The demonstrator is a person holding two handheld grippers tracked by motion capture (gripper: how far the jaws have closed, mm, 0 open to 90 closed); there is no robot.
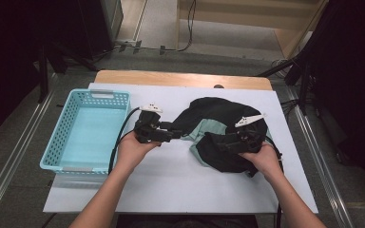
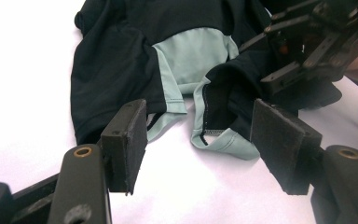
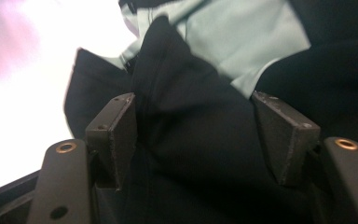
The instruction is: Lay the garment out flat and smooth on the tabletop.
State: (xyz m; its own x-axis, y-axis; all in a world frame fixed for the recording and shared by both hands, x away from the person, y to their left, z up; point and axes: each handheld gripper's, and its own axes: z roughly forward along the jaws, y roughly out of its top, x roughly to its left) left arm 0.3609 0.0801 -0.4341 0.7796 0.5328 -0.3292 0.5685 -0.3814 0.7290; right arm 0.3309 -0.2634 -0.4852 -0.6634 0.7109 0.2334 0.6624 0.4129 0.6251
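- The desk (image 1: 171, 185) takes up the middle of the high view, its top covered in white, with a strip of wood showing along its far edge.
- A light blue basket (image 1: 62, 137) with perforated walls stands on the left part of the desk, left of centre in the high view; its inside looks bare.
- A crumpled black garment (image 1: 218, 142) with mint-green panels lies on the white cover right of centre in the high view, well apart from the basket. In the left gripper view it spreads across the upper half of the frame (image 2: 121, 70), with a mint hem turned up near the middle.
- The left hand-held gripper (image 1: 173, 134) sits at the centre of the high view, held in the person's left hand (image 1: 132, 148), its tips at the left edge of the garment. In the left gripper view (image 2: 200, 140) its jaws stand widely spread, with bare white cover and the mint hem lying between them; neither pad touches cloth.
- The right hand-held gripper (image 1: 228, 145) lies over the garment's lower right part, held by the right hand (image 1: 265, 159). In the right gripper view (image 3: 193, 135) its jaws are spread wide with a raised black fold bulging between the pads; whether they press it I cannot tell.
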